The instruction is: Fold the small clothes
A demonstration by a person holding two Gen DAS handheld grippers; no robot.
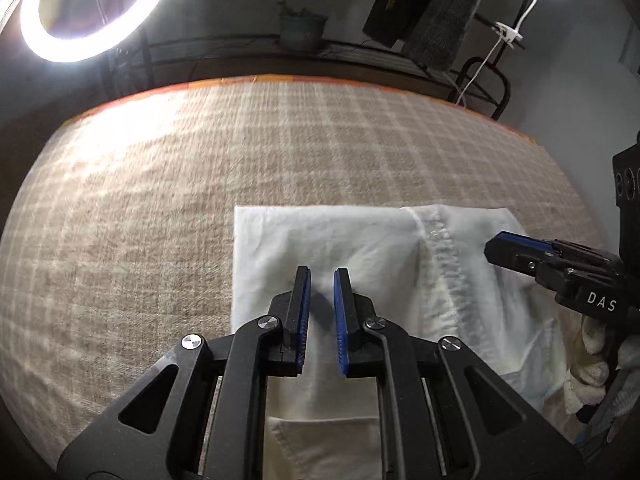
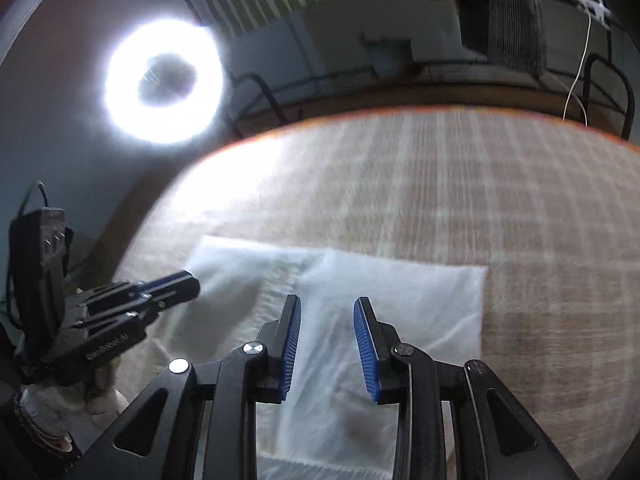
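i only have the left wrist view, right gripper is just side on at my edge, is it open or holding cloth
Observer: The right gripper is open in its own view, with nothing between its blue pads; only the white garment shows below.
Operator: how far does the cloth go on the right, my view gets blocked there
Observer: The right wrist view shows the garment's right edge, straight, ending in a squared far corner, with bare checked blanket beyond it.
Operator: how does my left gripper look from that side
Observer: From there the left gripper shows side-on over the garment's left part, in a white-gloved hand.
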